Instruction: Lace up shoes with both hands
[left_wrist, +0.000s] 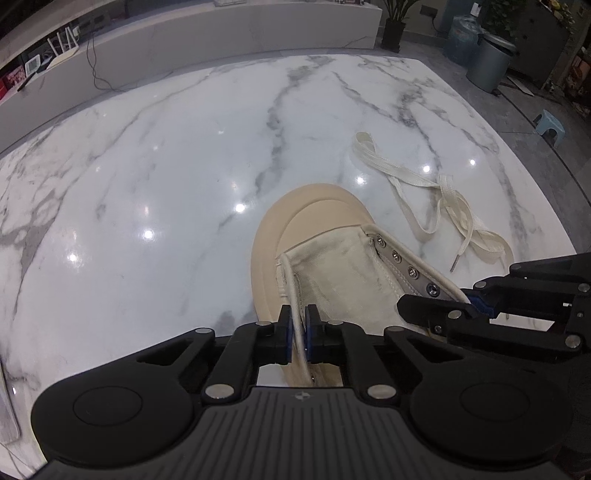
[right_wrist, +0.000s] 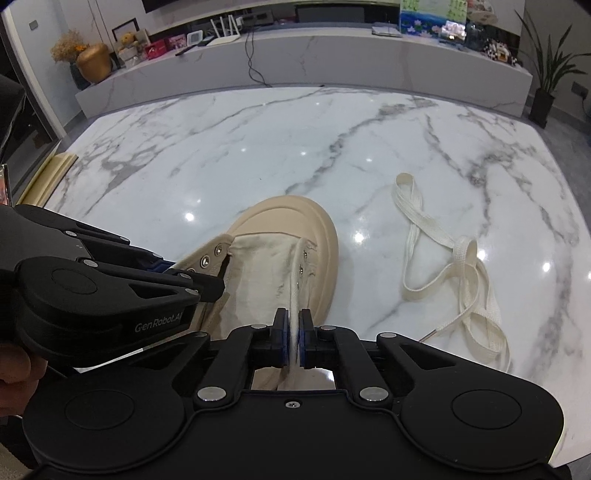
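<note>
Shoe (left_wrist: 325, 236), a beige canvas high-top with a broad rubber toe, stands on the marble table (left_wrist: 166, 166) directly beneath both grippers, toe pointing away from them; the left gripper (left_wrist: 296, 328) has its jaws closed on the shoe's left eyelet flap, the canvas edge pinched between the blue pads; the right gripper (right_wrist: 293, 338) is likewise clamped on the shoe's right eyelet flap, so the tongue lies bare between the two grips; no lace runs through the metal eyelets (left_wrist: 404, 263).

Beyond the shoe's right side the loose lace (right_wrist: 454, 273) lies in a tangle on the table, apart from the shoe and from both grippers, one metal tip pointing back toward the shoe's heel end.

The table is glossy white marble with grey veins and bright spots of reflected light; past the shoe's toe a long low marble ledge (right_wrist: 332, 62) crosses the room, a black cable hanging down its front.

The left wrist view alone shows a grey bin (left_wrist: 489, 61), a water bottle beside it and a small blue stool (left_wrist: 550, 125) on the floor far right of the shoe; the right wrist view alone shows a gold vase (right_wrist: 94, 62) with dried flowers on the ledge, a potted plant (right_wrist: 550, 74), and part of a hand (right_wrist: 14, 373) on the left gripper's body.
</note>
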